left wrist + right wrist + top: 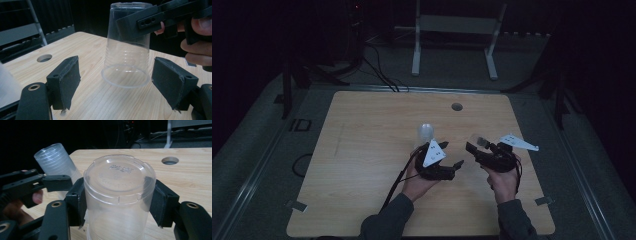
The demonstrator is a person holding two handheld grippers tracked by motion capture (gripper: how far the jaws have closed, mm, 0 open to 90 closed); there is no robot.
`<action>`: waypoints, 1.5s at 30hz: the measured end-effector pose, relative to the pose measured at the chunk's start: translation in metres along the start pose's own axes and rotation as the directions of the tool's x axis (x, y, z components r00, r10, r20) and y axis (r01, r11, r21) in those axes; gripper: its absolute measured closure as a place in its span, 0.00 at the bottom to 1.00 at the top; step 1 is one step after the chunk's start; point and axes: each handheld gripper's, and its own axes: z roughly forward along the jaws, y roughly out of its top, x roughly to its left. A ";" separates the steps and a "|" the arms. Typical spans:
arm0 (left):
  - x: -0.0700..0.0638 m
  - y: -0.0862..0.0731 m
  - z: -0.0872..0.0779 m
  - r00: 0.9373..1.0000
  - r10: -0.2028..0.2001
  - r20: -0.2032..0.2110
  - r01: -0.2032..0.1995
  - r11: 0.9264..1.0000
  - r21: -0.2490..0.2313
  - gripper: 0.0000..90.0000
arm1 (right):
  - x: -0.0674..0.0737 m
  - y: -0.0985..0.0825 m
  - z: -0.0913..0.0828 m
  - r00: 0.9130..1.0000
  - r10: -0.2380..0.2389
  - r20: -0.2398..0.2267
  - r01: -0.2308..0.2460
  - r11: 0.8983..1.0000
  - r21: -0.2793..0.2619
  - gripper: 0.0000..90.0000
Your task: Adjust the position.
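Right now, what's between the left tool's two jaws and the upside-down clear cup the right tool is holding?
Only bare wooden tabletop; the left gripper view shows the left tool open and short of the cup.

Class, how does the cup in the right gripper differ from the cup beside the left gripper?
The gripped cup is clamped between the right gripper's pads; the other cup is in no jaws. The gripped cup looks clear, the other cup cloudy and closely ringed. Both are plastic.

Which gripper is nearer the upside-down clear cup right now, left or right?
Right. The right gripper is clamped on the upside-down clear cup, its pads on both sides near the base. The left gripper faces it with jaws open, pads apart from its rim.
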 end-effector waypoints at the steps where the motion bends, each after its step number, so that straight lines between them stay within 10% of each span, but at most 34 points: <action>1: 0.000 0.000 0.001 1.000 -0.002 0.002 0.002 1.000 -0.001 0.25 | 0.000 0.000 0.000 1.000 0.004 -0.004 -0.004 1.000 -0.003 0.44; 33: -0.013 0.003 0.020 1.000 0.022 -0.011 -0.023 0.998 -0.054 0.24 | -0.011 0.001 -0.005 0.984 0.163 -0.068 -0.165 0.986 -0.020 0.44; 45: -0.015 0.001 0.030 1.000 -0.009 -0.002 0.009 0.996 -0.087 0.21 | -0.018 0.002 -0.006 0.958 0.256 -0.126 -0.262 0.965 -0.031 0.44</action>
